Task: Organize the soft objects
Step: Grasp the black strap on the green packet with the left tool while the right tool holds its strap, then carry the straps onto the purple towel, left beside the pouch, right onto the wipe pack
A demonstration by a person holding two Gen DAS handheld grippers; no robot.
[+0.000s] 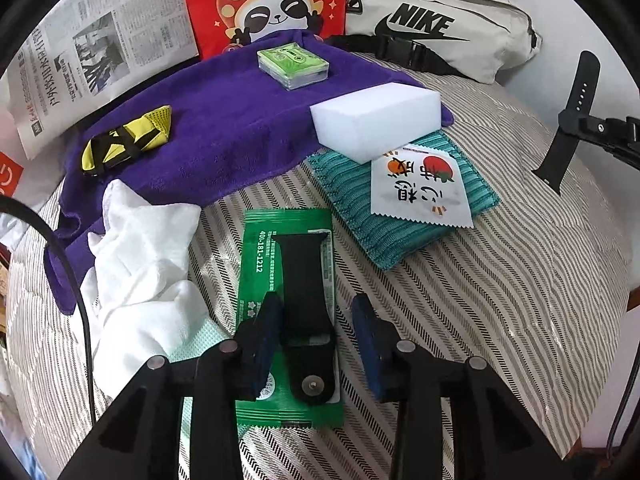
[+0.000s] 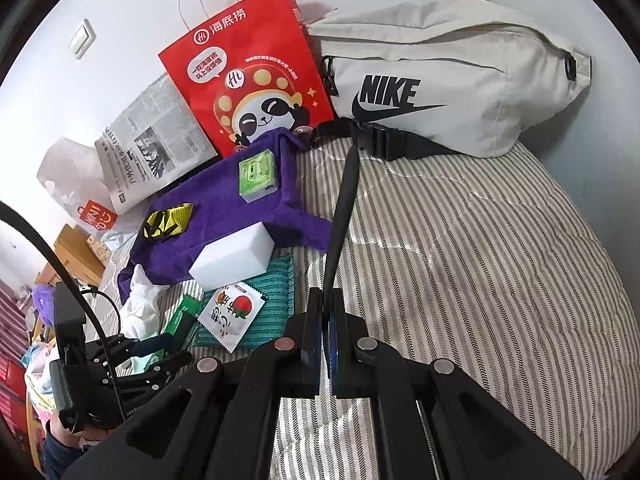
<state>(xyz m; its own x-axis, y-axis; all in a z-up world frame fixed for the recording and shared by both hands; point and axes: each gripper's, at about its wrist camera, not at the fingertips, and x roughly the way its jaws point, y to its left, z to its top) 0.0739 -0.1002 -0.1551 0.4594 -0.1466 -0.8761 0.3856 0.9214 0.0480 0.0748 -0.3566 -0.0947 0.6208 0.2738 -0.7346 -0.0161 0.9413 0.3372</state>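
Note:
A black watch strap (image 1: 306, 292) lies on a green wipe packet (image 1: 260, 264) on the striped bedding (image 1: 500, 320). My left gripper (image 1: 316, 340) hangs over it, jaws narrowly apart. The strap sits between them against the left pad (image 1: 264, 336); the right pad stands clear of it. My right gripper (image 2: 327, 304) is shut on a second black strap (image 2: 344, 208), which sticks up from its tips. In the left wrist view that gripper (image 1: 572, 126) shows at the right edge with the holed strap (image 1: 580, 92) in it. The left gripper (image 2: 172, 346) appears low on the left in the right wrist view.
A purple towel (image 1: 224, 132) carries a green card box (image 1: 292, 65) and a yellow-black pouch (image 1: 128, 140). A white sponge (image 1: 376, 122) and a fruit-print sachet (image 1: 420, 188) rest on a teal cloth (image 1: 360, 208). Also here: white cloth (image 1: 144, 260), red paper bag (image 2: 248, 80), newspaper (image 1: 96, 56), Nike bag (image 2: 452, 80).

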